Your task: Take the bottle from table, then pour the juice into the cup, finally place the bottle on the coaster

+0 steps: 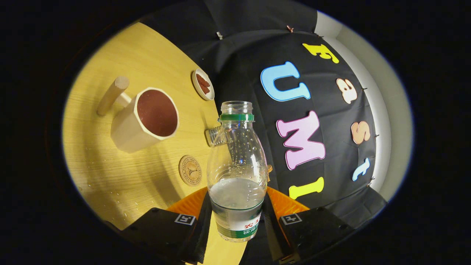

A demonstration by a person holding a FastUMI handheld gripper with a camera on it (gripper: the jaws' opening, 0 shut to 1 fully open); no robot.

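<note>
Both fingers (206, 224) are pressing on the low part of the bottle (237, 169), one on each side, closed only as far as it lets them. The gripper (237, 221) is holding the bottle up off the worktop (110, 176). Its cap is off and it is less than half full of clear drink. The scene is looking tilted, so I think the pouring step is going on or just ending; I cannot tell which. The cup (145, 119) is standing ahead, off to one side of the bottle. The round coaster (190, 170) is lying nearer, just beside the bottle. Next, the bottle needs to go upright and be set down gently in the middle of the coaster.
</note>
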